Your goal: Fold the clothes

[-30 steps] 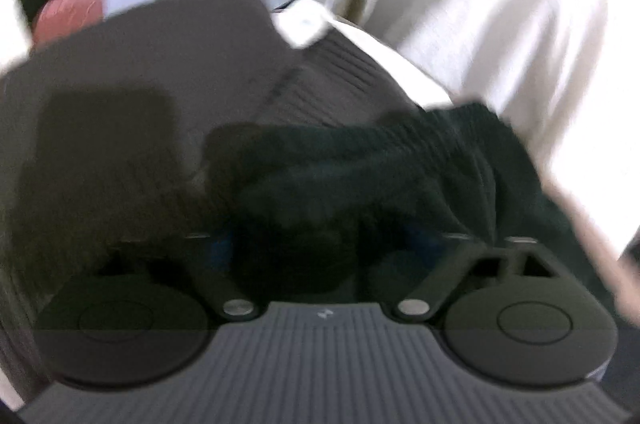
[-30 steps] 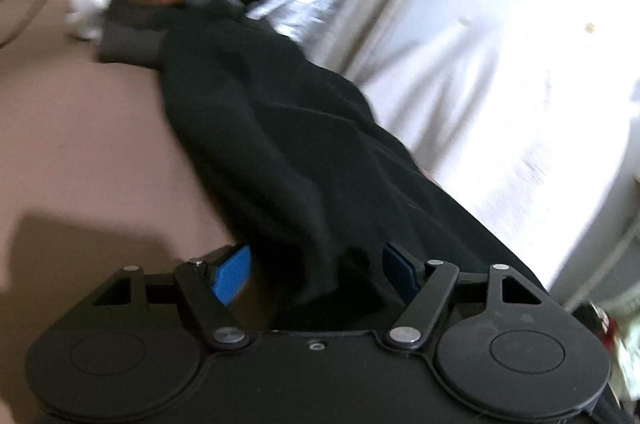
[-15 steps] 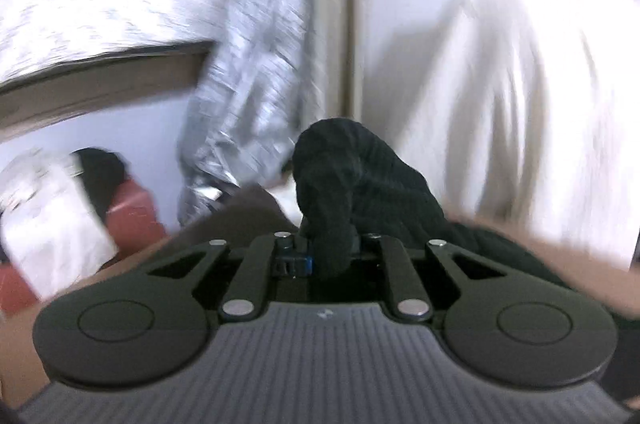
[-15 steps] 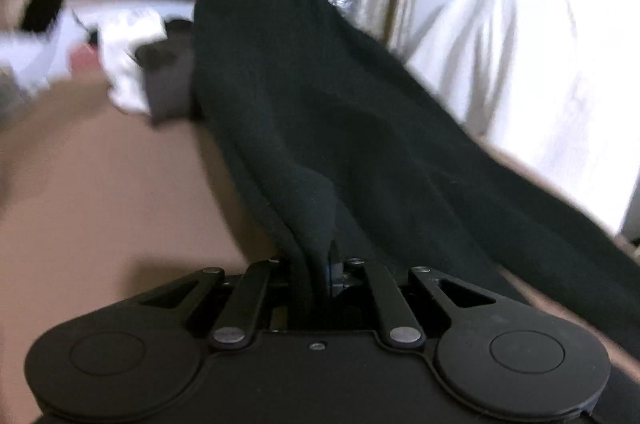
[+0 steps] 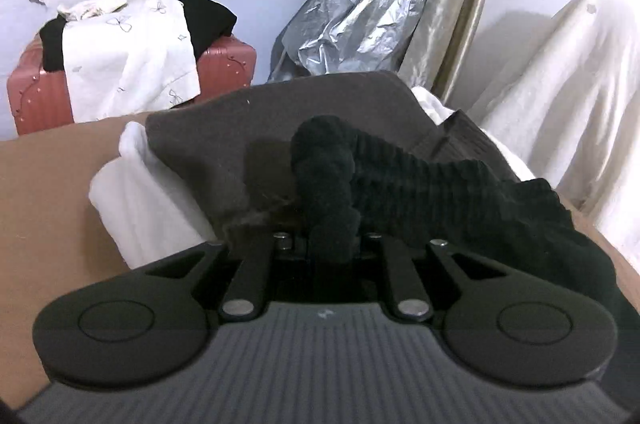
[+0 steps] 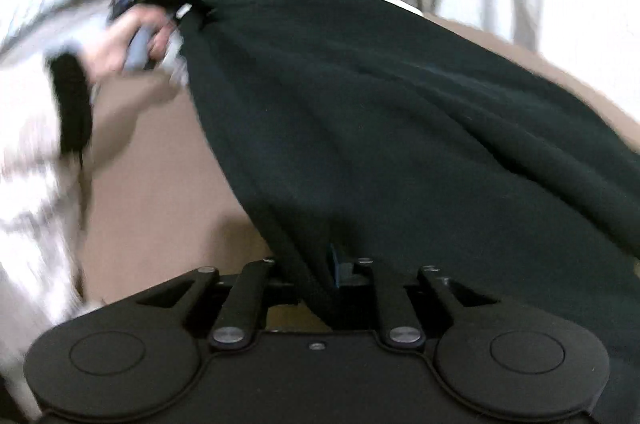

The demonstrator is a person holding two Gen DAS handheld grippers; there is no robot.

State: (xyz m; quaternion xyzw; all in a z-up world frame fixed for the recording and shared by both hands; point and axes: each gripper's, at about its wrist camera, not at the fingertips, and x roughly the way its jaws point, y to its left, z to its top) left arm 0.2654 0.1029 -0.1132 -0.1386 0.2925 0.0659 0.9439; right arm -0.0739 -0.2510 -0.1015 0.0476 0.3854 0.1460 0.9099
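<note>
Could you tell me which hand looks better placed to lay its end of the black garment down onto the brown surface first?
Probably left: the left gripper pinches the black garment low, just above the grey folded clothes; the right gripper holds its end lifted.

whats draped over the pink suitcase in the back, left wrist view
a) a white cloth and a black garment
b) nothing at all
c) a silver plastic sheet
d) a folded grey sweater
a: in the left wrist view the pink hard-shell suitcase by the far wall has a white patterned cloth hanging down its front and a black garment lying on its top.
</note>
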